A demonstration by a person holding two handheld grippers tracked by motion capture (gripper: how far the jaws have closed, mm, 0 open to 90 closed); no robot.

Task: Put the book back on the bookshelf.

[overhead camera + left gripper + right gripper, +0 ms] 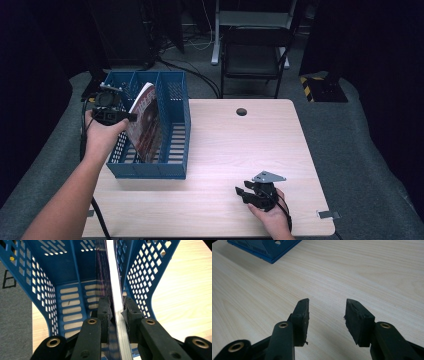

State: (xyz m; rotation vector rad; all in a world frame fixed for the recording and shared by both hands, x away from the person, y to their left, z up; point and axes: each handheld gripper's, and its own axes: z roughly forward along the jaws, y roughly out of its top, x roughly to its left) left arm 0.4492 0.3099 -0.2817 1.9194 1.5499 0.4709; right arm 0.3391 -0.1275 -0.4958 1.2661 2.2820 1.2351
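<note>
Magazine [145, 122] leans inside blue rack [175, 167]; chair [255, 55] beyond table [240, 150].

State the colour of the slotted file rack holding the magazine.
Blue; the file rack shows best in the high view.

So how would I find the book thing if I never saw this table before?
Start at the wooden table and look to its left end, where a blue plastic file rack with slotted walls stands. Leaning inside the rack is a thin magazine, pinched at its top edge by the left tool. It is the single red and white thing among all that blue.
</note>
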